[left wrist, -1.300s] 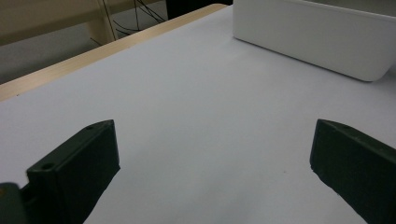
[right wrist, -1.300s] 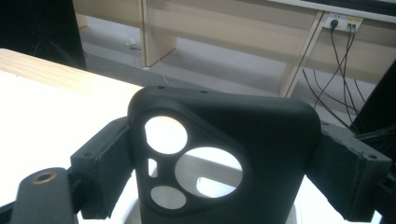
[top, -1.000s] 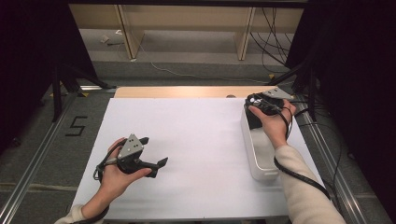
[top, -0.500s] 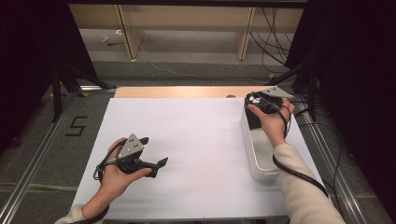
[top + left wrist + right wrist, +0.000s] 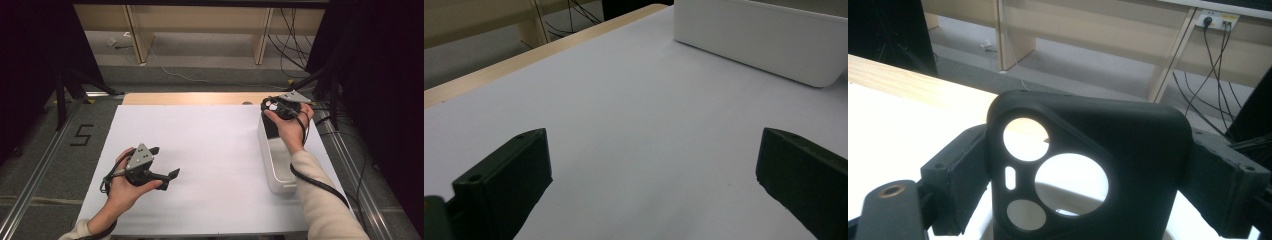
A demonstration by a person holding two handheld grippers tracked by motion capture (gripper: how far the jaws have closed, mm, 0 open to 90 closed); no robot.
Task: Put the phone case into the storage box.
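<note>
White table (image 5: 210,165) sheet, wooden edge at the far side; grey floor and shelving beyond.

Item 1 — white bin (image 5: 278,165), long and open-topped, lying below and behind the right gripper's fingers; in the left gripper view it stands well beyond the fingertips (image 5: 769,40).

Item 2 — right gripper (image 5: 274,106), held above the bin's far end, fingers (image 5: 955,170) pressed on either side of item 3.

Item 3 — black phone case (image 5: 1088,165), upright between those fingers, camera cut-outs facing the lens, its lower edge over the bin's opening.

Item 4 — left gripper (image 5: 165,162), resting low on the sheet, fingers (image 5: 506,180) spread wide with nothing between them, well apart from the bin.

Handling note: judged step — moving the case at the bin's mouth. Keep the pinch on the case's side walls, square and light, since a soft case likely bows. Carry it level and clear of the rim; spread the fingers only once the case is low or resting. Left gripper may stay parked.
</note>
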